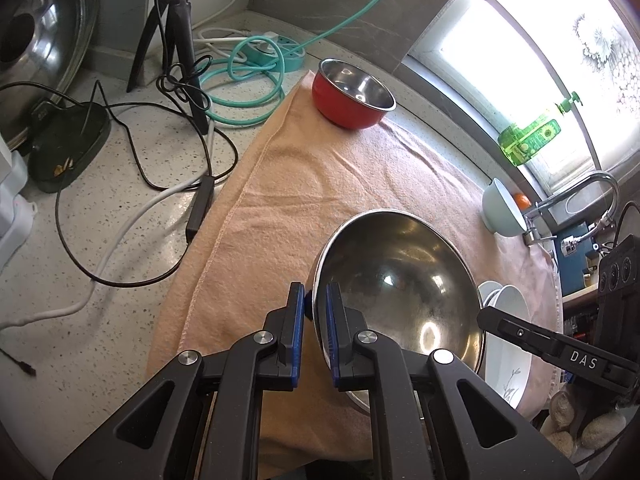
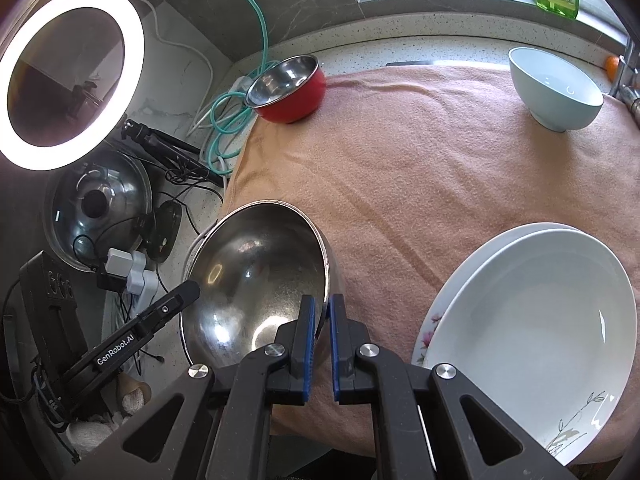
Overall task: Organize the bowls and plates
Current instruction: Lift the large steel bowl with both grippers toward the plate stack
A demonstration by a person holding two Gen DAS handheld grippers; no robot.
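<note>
A large steel bowl hangs tilted over the peach towel, held from both sides. My left gripper is shut on its near-left rim. My right gripper is shut on the opposite rim of the same steel bowl. A red bowl with a steel inside sits at the towel's far edge. A pale blue bowl stands at the far right. Two stacked white plates lie on the towel to the right of the steel bowl.
Cables, a green hose and a tripod crowd the speckled counter left of the towel. A pot lid and a lit ring light stand there too. A tap and green bottle are by the window.
</note>
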